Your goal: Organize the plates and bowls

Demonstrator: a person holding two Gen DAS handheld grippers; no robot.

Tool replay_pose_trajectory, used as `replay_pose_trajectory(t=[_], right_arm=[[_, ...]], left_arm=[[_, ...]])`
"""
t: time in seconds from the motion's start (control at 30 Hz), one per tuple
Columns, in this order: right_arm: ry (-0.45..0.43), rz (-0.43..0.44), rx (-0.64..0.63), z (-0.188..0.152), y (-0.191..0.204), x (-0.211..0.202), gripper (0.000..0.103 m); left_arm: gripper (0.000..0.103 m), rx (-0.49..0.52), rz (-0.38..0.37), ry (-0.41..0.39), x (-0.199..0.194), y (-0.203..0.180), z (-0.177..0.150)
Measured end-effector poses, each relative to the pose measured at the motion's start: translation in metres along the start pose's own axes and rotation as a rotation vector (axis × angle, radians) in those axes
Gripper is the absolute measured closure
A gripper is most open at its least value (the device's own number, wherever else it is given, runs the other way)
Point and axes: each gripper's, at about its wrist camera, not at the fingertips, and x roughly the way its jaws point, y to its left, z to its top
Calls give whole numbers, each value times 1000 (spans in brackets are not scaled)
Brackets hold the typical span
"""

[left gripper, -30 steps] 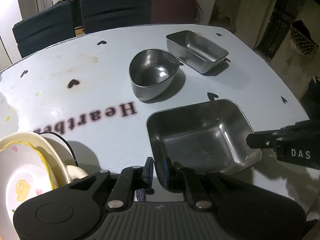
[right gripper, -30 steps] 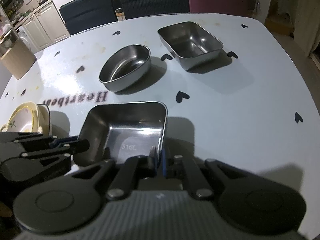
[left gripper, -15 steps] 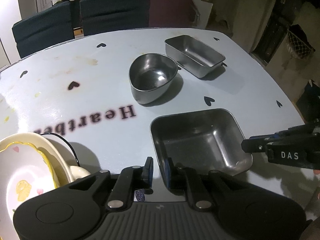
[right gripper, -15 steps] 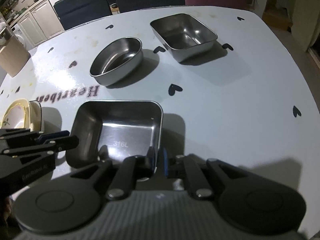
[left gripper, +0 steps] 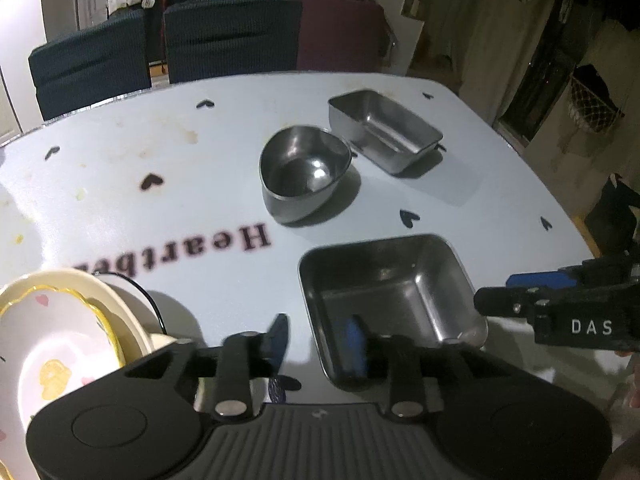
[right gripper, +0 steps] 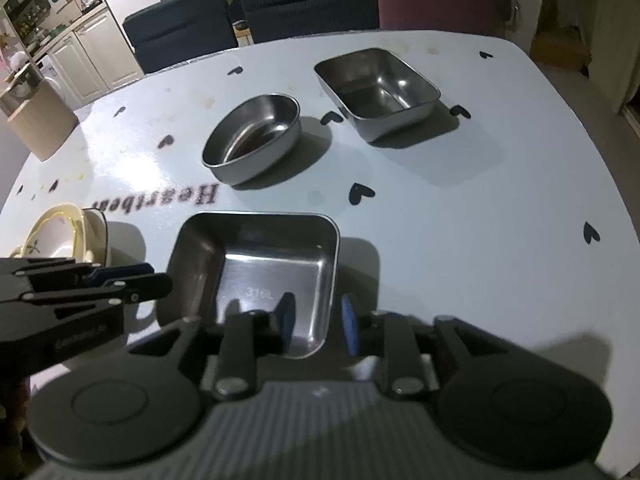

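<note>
Both grippers, apparently parted, straddle square tray (left gripper: 384,288) rim.

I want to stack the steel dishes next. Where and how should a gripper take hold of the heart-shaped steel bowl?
Pinch the thin upright wall of the heart-shaped steel bowl at its near rim, coming from above with one finger inside and one outside. It sits open side up, apart from the rectangular steel tray, so the rim is probably reachable all round.

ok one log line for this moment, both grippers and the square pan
left gripper: open, straddling near-left rim | right gripper: open, straddling near-right rim | square steel pan: on table
</note>
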Motion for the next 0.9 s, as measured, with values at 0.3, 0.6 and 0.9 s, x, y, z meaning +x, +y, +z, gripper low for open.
replay_pose_trajectory(t=[0.3, 0.6, 0.9], right_arm=[[-105, -61, 79, 7, -8, -16, 16], [-277, -119, 306, 35, -36, -7, 0], [-340, -140, 528, 79, -62, 39, 0]], left_arm=[[1, -10, 3, -129, -17, 8, 16], [0, -66, -6, -232, -14, 26, 46], [0, -113, -15, -273, 10, 48, 71]])
